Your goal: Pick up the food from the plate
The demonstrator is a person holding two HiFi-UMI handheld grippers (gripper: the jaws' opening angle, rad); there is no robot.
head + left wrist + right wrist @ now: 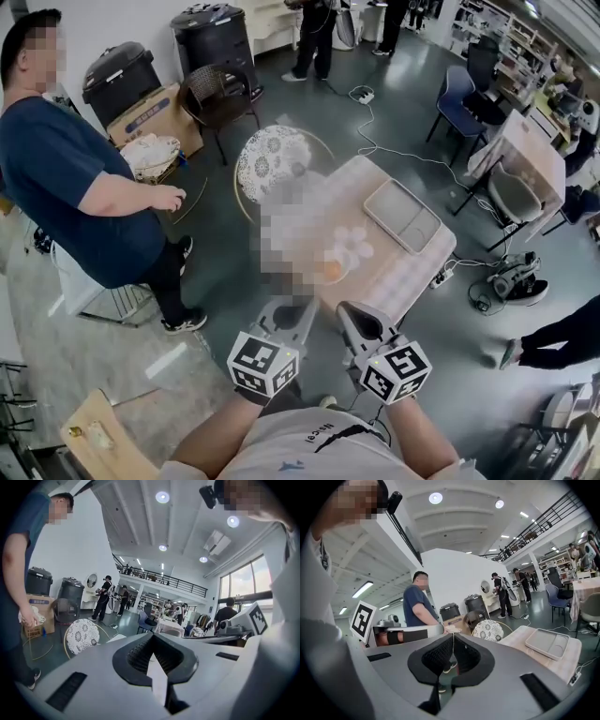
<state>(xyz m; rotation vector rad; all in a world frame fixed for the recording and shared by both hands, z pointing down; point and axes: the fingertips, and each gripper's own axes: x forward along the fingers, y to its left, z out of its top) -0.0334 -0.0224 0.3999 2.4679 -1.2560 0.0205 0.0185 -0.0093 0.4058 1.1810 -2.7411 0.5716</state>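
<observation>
Hovering before the table (405, 274), left gripper (302, 307) and right gripper (348, 313) show jaws pressed together, empty.

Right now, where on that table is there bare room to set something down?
The pale cloth-covered table is bare at its near end, between the white flower-shaped plate and its edge. The grey rectangular tray crowds the far side.

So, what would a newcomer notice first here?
The left tongs and right tongs, grey with black-and-white marker cubes, are shut and empty at bottom centre. Beyond them, a grey rectangular tray lies on the beige-covered table. A person in a navy T-shirt stands at left.
</observation>
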